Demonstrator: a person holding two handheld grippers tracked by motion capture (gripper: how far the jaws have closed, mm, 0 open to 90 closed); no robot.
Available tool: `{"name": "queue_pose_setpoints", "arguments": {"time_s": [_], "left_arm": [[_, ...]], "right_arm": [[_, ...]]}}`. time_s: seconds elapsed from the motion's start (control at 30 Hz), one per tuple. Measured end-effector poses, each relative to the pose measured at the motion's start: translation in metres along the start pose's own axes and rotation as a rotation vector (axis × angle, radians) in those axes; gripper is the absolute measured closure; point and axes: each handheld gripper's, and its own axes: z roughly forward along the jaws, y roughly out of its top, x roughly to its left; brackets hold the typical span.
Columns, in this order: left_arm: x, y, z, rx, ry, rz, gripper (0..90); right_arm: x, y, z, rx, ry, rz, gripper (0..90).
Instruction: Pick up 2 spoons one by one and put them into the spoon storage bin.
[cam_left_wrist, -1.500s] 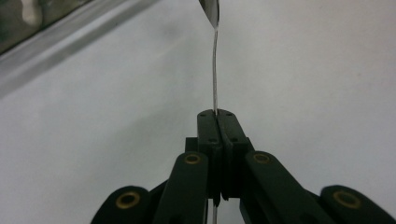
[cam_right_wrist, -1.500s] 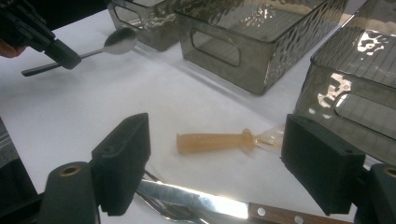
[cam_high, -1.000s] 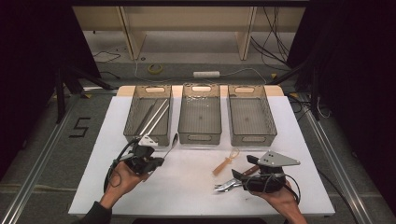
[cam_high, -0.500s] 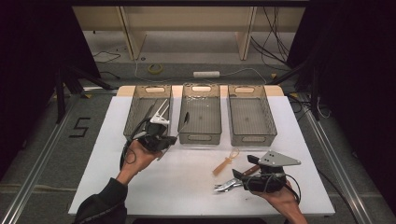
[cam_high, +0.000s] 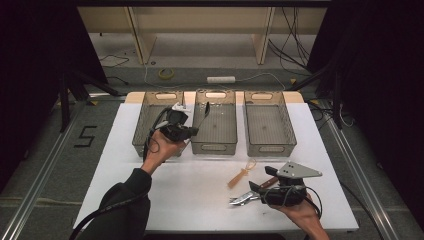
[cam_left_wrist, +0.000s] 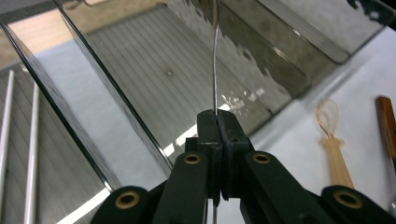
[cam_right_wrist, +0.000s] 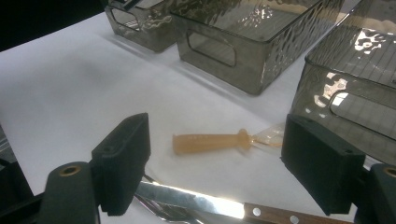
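Observation:
My left gripper (cam_high: 194, 131) (cam_left_wrist: 217, 116) is shut on the thin handle of a metal utensil (cam_high: 204, 112) (cam_left_wrist: 215, 70). It holds the utensil over the left rim of the middle smoked-plastic bin (cam_high: 214, 148) (cam_left_wrist: 154, 60); the utensil's far end runs out of the left gripper view. My right gripper (cam_high: 260, 181) (cam_right_wrist: 217, 140) stands open low over the white table, its jaws to either side of a pale orange plastic spoon (cam_high: 241, 173) (cam_right_wrist: 210, 141) that lies beyond them. A wood-handled knife (cam_high: 252, 192) (cam_right_wrist: 224, 205) lies just under the right gripper, with more metal cutlery beneath it.
Three bins stand in a row at the table's far side: the left bin (cam_high: 142, 127) holds long metal rods (cam_left_wrist: 18, 140), and the right bin (cam_high: 270, 149) shows nothing inside. The white table (cam_high: 200, 195) has a bare stretch between the hands.
The left hand has carried the metal utensil from the table's front left up and away to the middle bin. The right gripper has stayed put.

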Motion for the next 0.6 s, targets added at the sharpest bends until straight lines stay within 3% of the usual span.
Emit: {"name": "queue_pose_setpoints", "arguments": {"time_s": [0.27,0.6], "left_arm": [[0.005,0.021,0.017,-0.027,0.009,-0.019,88.6],[0.012,0.030,0.041,-0.006,0.043,-0.032,88.5]], "right_arm": [[-0.001,0.000,0.000,0.001,0.001,0.002,24.8],[-0.001,0.000,0.001,0.006,0.007,0.002,24.8]]}}
